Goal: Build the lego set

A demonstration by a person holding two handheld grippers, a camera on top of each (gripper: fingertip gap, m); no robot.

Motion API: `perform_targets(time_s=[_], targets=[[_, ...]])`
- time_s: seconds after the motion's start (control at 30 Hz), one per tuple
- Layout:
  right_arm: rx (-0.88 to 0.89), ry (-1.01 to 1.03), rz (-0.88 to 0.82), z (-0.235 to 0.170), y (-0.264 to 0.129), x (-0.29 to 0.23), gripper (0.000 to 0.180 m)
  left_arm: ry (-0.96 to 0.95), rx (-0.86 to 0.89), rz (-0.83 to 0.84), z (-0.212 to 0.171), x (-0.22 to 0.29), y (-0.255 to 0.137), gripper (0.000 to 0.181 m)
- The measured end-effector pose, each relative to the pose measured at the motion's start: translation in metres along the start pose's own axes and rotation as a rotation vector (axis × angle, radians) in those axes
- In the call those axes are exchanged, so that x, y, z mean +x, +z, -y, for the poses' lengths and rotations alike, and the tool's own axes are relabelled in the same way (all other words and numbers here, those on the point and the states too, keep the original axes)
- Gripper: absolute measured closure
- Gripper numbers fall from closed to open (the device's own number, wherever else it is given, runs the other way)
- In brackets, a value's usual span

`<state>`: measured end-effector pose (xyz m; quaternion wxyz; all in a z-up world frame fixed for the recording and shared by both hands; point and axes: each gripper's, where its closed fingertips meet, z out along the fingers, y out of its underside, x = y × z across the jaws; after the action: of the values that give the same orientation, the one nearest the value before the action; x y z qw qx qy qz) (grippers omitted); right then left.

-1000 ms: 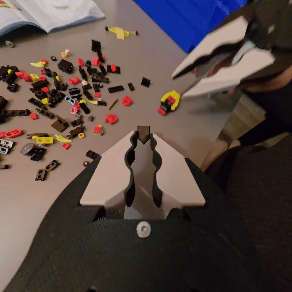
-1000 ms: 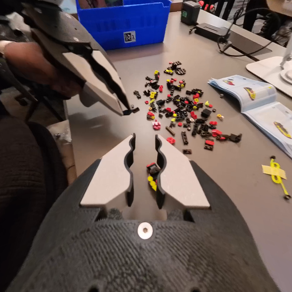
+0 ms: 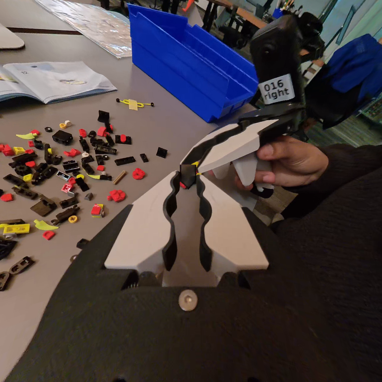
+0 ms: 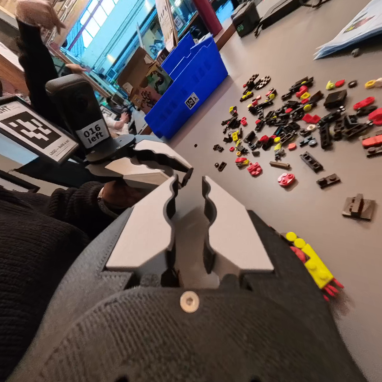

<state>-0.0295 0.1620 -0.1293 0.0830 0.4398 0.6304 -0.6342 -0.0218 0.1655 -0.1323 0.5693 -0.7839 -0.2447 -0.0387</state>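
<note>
The left gripper [image 3: 187,178] pinches a black plate [image 3: 187,174] at its jaw tips, held up so the right gripper [image 4: 189,179], jaws open, can meet it. The yellow build [image 4: 310,262] lies on the table [image 4: 279,217] beside the right jaws.

Your grippers show pale grey fingers [image 3: 148,223] with black wavy pads, and a black brick [image 3: 187,174] sits between the left one's tips. Red, yellow and black pieces [image 3: 68,171] speckle your grey table [image 3: 165,115], beside a bright blue bin [image 3: 186,62].
</note>
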Motion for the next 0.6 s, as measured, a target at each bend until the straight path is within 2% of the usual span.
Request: perform_targets(time_s=[0.1,0.27,0.33,0.43,0.6], targets=[[-0.013,0.029,0.040,-0.002,0.000,-0.003,0.174,0.000,0.001,-0.014,0.000,0.002,0.000,0.168],[-0.024,0.032,0.069,-0.002,-0.004,-0.005,0.179,0.037,0.014,-0.018,0.001,0.004,-0.001,0.172],[-0.027,0.012,0.073,0.000,-0.008,-0.005,0.179,0.035,0.019,-0.039,0.002,0.005,-0.003,0.167],[-0.062,-0.065,0.077,0.000,-0.014,-0.005,0.178,0.013,0.029,-0.069,0.004,0.006,-0.005,0.161],[-0.214,-0.331,0.064,-0.019,-0.016,-0.010,0.179,0.054,-0.050,-0.154,-0.010,0.014,-0.005,0.157]])
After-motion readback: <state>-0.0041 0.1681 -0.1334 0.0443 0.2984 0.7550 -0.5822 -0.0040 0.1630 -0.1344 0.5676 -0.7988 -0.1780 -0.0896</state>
